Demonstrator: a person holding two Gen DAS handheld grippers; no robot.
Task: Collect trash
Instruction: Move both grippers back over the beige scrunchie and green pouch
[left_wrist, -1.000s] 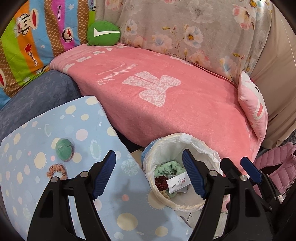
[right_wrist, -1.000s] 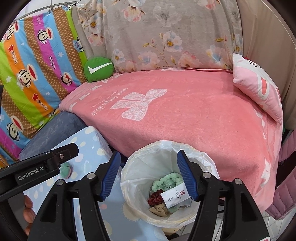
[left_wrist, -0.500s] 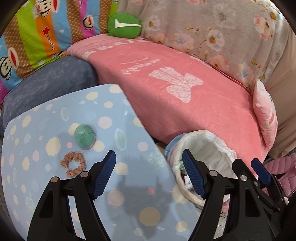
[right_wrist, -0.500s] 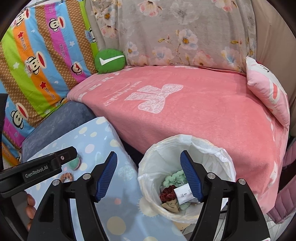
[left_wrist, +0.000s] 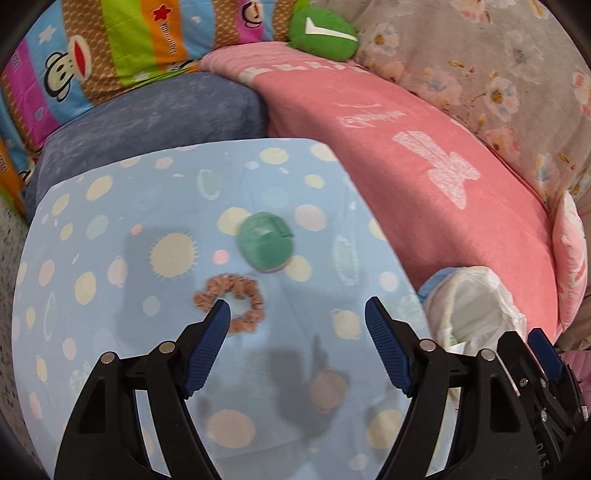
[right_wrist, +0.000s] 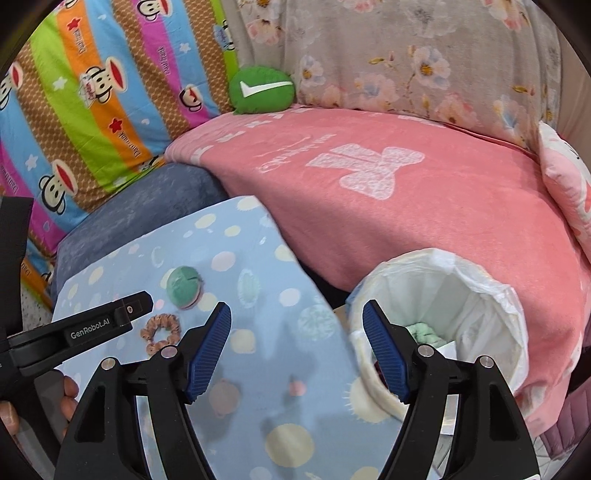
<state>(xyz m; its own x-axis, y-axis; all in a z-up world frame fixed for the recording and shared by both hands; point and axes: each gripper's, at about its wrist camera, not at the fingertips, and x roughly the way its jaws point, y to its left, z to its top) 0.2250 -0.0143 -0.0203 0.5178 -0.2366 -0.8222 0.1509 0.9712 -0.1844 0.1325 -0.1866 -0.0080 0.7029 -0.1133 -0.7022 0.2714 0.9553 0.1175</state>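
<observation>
A brown scrunchie (left_wrist: 231, 306) and a round green soft item (left_wrist: 266, 242) lie on the blue dotted tablecloth (left_wrist: 110, 221). My left gripper (left_wrist: 297, 314) hovers over the cloth, open, with its left fingertip just in front of the scrunchie and nothing between the fingers. My right gripper (right_wrist: 297, 317) is open and empty above the table's right edge, beside the white-lined bin (right_wrist: 491, 295). In the right wrist view the scrunchie (right_wrist: 160, 332) and green item (right_wrist: 183, 288) lie to the left, past the left gripper's body (right_wrist: 74, 332). The bin holds a pale green item (right_wrist: 424, 330) and other bits.
A pink blanket (right_wrist: 406, 206) covers the sofa behind the table and bin. A grey-blue cushion (left_wrist: 147, 122), a striped cartoon cover (right_wrist: 92, 92), a green round pillow (right_wrist: 260, 90) and a pink pillow (left_wrist: 569, 251) lie around it. A hand (right_wrist: 70, 395) holds the left gripper.
Both grippers have swung left, away from over the bin and out over the table. The scrunchie and green item now sit close ahead of the left gripper. The right jaws have widened slightly.
</observation>
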